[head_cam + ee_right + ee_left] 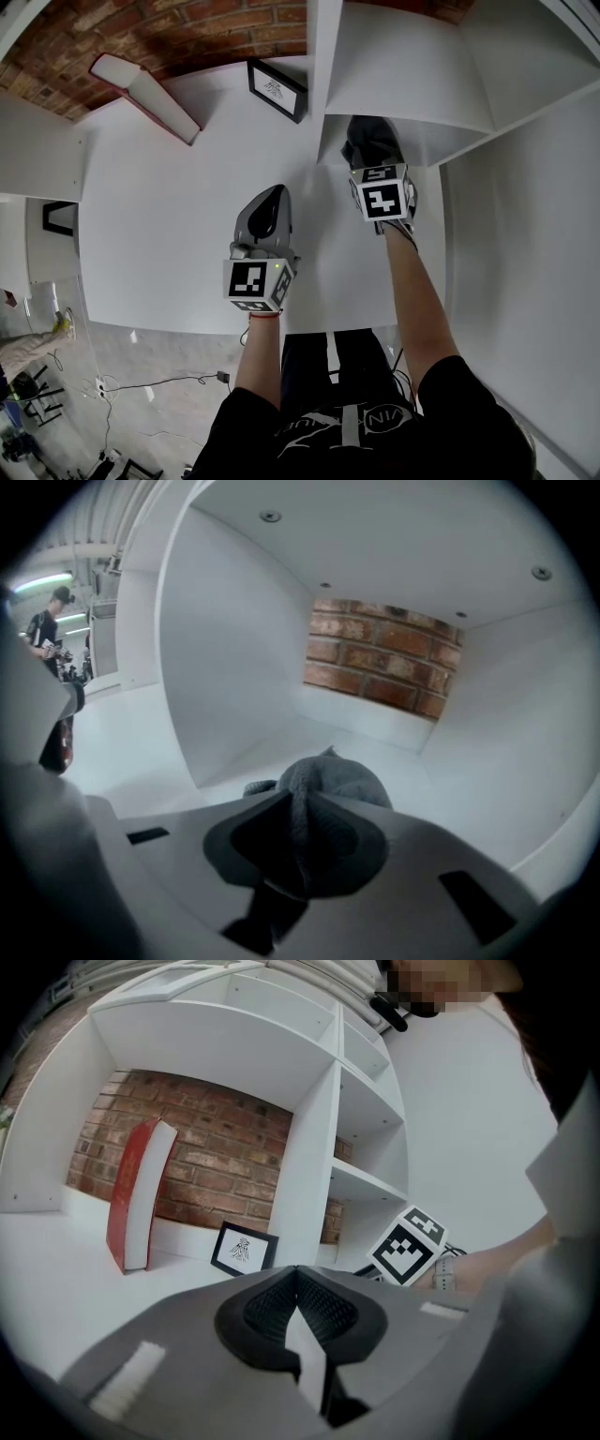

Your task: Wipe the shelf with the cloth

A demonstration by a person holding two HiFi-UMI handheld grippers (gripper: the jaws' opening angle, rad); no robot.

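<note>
Item one, far left: we list a red book (141, 89), standing tilted on the white tabletop (159, 234) before the brick wall.

Item two: a small black-framed picture (277, 90), upright, to the right of the book.

Item three: the left hand-held gripper (274, 195), hovering over the tabletop, jaws closed together on nothing.

Item four: the right hand-held gripper (298, 819), clenched on the grey cloth (330, 778). The cloth bunches out ahead of the jaws at the mouth of the shelf compartment (403, 84), over its floor; we cannot tell whether it touches.

We judge the cloth light, soft and limp, with no breakage risk, and likely to fold under itself when pushed. We rate the present hold, a gathered fold deep between the pads, as sound; a flatter wad would give broader contact.
</note>
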